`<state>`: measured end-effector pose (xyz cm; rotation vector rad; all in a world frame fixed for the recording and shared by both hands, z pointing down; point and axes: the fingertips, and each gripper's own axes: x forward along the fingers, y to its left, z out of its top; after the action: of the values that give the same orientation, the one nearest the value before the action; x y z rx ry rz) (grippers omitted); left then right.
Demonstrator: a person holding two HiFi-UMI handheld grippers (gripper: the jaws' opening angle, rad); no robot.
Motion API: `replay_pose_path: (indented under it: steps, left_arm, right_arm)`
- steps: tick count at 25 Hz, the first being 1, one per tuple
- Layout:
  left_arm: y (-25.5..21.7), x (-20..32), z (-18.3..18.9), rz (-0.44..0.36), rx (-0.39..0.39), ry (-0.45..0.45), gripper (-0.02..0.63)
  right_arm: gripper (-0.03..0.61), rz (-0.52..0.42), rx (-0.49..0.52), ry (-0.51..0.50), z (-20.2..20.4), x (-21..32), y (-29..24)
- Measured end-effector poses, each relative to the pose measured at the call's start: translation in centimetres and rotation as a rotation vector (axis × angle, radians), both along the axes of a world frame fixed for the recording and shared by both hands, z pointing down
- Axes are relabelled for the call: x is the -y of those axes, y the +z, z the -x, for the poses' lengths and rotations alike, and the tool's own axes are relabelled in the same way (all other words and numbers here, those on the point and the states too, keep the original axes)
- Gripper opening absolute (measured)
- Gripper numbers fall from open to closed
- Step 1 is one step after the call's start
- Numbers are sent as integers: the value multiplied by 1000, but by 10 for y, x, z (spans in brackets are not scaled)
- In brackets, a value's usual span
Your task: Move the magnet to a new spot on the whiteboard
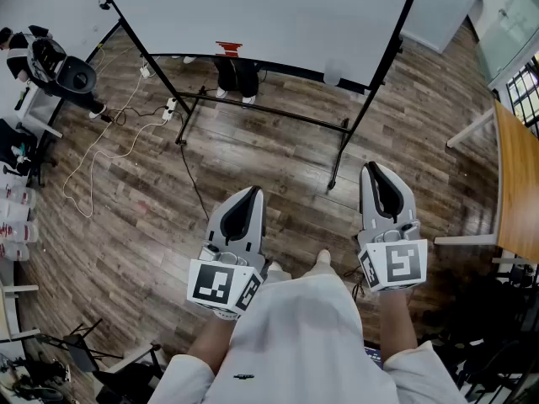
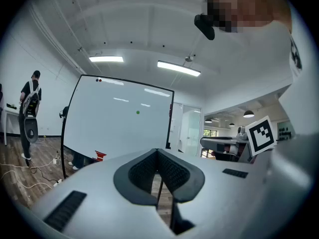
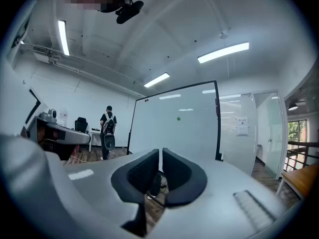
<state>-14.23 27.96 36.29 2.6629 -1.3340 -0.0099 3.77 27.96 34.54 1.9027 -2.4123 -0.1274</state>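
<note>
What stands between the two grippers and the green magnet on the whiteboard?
Nothing visible does. The green magnet sits on the whiteboard, ahead of the left gripper and the right gripper. Only open air and the wooden floor lie between. The stand's crossbar is low, near the floor.

Green magnet (image 3: 178, 118) on whiteboard (image 3: 169, 136) (claw (image 3: 159, 156) closed, empty)
</note>
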Motion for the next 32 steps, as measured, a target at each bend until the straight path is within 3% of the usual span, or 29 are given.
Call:
replay_pose_path:
  steps: [13,22,32]
  left_arm:
    - [-6,-16,-88,1,17,-28,6]
    - [-7,-11,-133,-43,57,-80,6]
    - [-8,50,-157,-45,54,-90,6]
  right_arm:
    - [18,-44,77,-54,-74,-15,-16]
    - [18,-35,114,-136,-116,-6,2]
    - [18,-52,121,-163,-131,57,-4]
